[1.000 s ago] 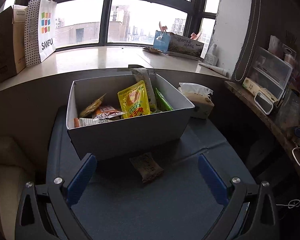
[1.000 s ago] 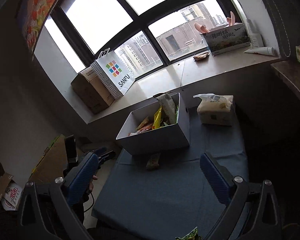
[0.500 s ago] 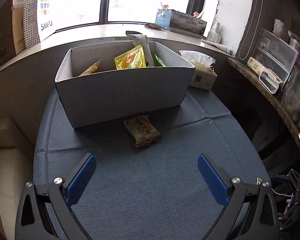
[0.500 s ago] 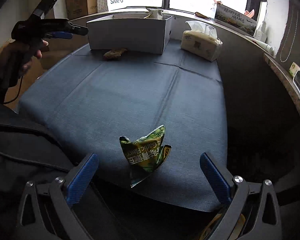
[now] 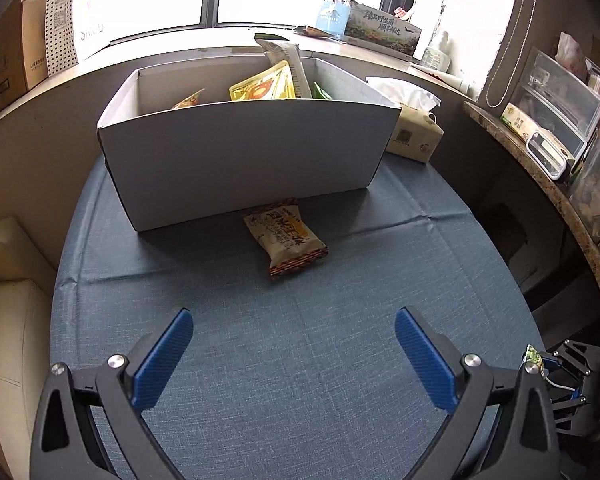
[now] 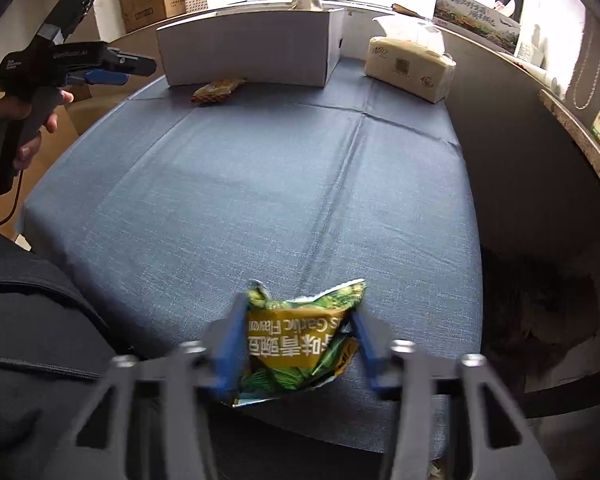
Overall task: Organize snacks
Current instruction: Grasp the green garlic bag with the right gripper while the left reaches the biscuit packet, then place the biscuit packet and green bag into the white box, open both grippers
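- Desk [image 5: 340, 360], covered in blue-grey cloth with fold creases, fills both views; it sits in front of a window ledge.
- White cardboard box [image 5: 244, 160] at the far side of the desk, open-topped. Several snack packs stand inside, a yellow pouch [image 5: 264, 88] the plainest; the rest are half hidden by the front wall.
- Tissue pack [image 5: 414, 136] just beside the box's right end, on the desk.
- Left tongs [image 5: 294, 356] spread wide over bare cloth, nothing between the blue pads, clear of any snack. In the right wrist view, a hand [image 6: 16, 128] holds this tool at the desk's left edge.
- Right tongs [image 6: 298, 344] at the near edge of the desk, jaws just been closing, now pinching the green snack bag [image 6: 300, 344]. Both blue pads press its crumpled sides. The fingers are motion-blurred, so how firm the grip is I cannot tell.
- Green snack bag: printed side up, text upside down to the camera, lower edge at the cloth's near edge. Cannot tell if it rests on the cloth or is lifted.
- Tan snack packet [image 5: 286, 240] flat on the cloth, outside the box, its far end touching or nearly under the front wall. Well apart from both tongs.
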A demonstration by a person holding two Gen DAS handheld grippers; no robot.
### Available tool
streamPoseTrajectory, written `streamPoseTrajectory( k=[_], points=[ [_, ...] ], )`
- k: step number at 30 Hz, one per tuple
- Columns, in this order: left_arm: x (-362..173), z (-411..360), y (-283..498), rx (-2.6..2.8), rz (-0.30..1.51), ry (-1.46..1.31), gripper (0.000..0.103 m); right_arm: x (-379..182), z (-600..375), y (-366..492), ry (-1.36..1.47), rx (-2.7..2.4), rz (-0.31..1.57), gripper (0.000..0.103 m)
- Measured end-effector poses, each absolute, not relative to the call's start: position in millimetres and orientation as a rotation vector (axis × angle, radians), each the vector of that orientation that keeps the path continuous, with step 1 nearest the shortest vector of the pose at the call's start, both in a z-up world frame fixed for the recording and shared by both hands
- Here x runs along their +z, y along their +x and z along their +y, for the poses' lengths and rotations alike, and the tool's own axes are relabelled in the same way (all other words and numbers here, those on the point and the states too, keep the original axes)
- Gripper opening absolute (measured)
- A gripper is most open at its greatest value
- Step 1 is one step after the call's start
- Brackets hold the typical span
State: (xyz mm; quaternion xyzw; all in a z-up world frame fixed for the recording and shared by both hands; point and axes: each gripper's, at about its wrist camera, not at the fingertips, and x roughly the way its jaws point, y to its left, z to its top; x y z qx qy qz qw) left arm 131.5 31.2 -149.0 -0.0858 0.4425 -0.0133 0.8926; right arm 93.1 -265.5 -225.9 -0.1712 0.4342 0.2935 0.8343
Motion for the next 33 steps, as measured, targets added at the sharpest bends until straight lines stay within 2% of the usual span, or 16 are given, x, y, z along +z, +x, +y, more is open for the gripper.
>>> streamPoseTrajectory(
  k=[7,16,23,31,32,33],
  points=[
    [-156.9,38.6,144.8,-0.018,0.927,-0.221,0.103,-207.9,-271.0,95.9,-0.319,0.612,0.861,0.050],
    [-196.4,29.4,220.6,0.059,1.018,-0.181,0.103,-179.3,-266.8,106.8,-0.261,0.605,0.782,0.050],
    [-216.5,26.8,257.3,0.171,1.035,-0.203,0.103,-179.1,-264.3,109.0,-0.232,0.618,0.786,0.050],
    [-222.3,14.2,263.8,0.194,1.044,-0.116,0.103,-186.6,-267.4,112.0,-0.207,0.606,0.808,0.050],
    [-221.6,13.4,263.4,0.176,1.045,-0.104,0.102,-187.1,-267.5,112.4,-0.202,0.603,0.810,0.050],
    [-219.5,10.3,261.7,0.153,1.034,-0.094,0.089,-187.3,-267.5,112.5,-0.198,0.603,0.814,0.050]
  ],
)
